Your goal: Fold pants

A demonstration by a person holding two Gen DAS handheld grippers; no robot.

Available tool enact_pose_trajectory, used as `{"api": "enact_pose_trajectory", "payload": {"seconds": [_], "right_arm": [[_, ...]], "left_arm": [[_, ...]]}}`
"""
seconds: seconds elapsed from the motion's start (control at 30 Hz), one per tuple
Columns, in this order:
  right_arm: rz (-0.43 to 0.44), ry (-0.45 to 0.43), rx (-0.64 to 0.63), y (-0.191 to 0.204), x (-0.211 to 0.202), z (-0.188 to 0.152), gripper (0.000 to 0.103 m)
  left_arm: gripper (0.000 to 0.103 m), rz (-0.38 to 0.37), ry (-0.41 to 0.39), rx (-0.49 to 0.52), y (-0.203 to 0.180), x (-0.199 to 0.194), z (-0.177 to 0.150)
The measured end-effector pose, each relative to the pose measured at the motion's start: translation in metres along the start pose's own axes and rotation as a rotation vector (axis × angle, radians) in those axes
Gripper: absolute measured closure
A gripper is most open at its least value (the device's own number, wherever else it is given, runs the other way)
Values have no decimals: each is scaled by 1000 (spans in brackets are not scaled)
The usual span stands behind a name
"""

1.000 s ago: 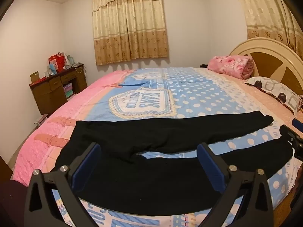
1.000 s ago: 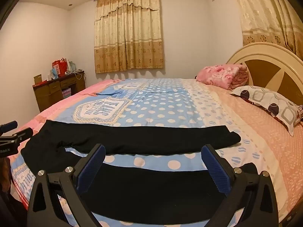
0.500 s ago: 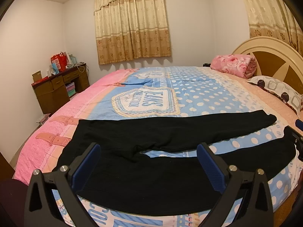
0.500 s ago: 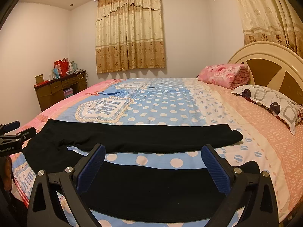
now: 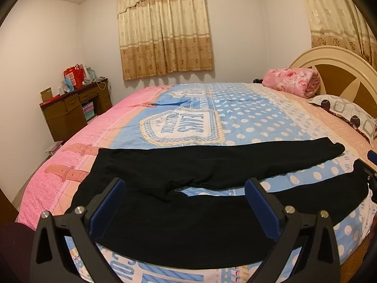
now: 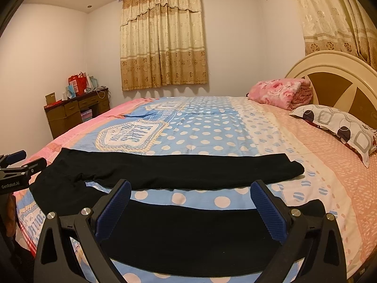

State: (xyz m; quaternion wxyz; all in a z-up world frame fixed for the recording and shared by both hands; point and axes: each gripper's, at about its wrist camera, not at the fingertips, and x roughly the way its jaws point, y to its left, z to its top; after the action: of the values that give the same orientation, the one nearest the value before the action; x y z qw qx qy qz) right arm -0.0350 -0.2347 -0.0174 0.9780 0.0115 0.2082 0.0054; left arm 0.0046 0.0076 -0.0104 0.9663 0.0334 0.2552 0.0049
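Black pants point(image 5: 188, 207) lying spread flat on bed point(image 5: 247, 122), legs apart. Left gripper point(image 5: 186, 202) and right gripper point(image 6: 192, 204) both hovering wide, gripping nothing.

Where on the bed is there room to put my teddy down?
Beyond the black pants, the blue dotted bedspread lies bare up to the pink blanket and pillow. A dotted strip between the two legs is free too. The near edge is crowded by pants and both open grippers.

bed point(image 5: 247, 118) bears black pants point(image 5: 188, 202), pillow point(image 5: 348, 113), blanket point(image 5: 292, 81).
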Motion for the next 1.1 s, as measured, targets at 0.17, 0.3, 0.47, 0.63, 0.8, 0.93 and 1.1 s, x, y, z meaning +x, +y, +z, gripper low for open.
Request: {"api": "enact_pose_trajectory", "payload": {"seconds": [0.17,0.3,0.47,0.63,0.8,0.93,1.1], "right_arm": [[2,1,-2,0,1,0,1],[6,4,-1,1,0,-1,1],[9,7,-1,0,2,-2,1],[8,7,-1,1,2,-2,1],[11,11,-3,1,3,-2,1],[13,13,-2,1,4,-3,1],[17,-1,-1,-1,3,-3,1]], "left_arm": [[0,1,1,0,0,0,0],[0,1,0,1,0,0,0],[0,1,0,0,1,0,-1],[0,1,0,1,1,0,0],[0,2,1,2,2,-1,-1],[0,3,2,-4,9,-1,-5],[0,3,2,-3,11,-1,-5]]}}
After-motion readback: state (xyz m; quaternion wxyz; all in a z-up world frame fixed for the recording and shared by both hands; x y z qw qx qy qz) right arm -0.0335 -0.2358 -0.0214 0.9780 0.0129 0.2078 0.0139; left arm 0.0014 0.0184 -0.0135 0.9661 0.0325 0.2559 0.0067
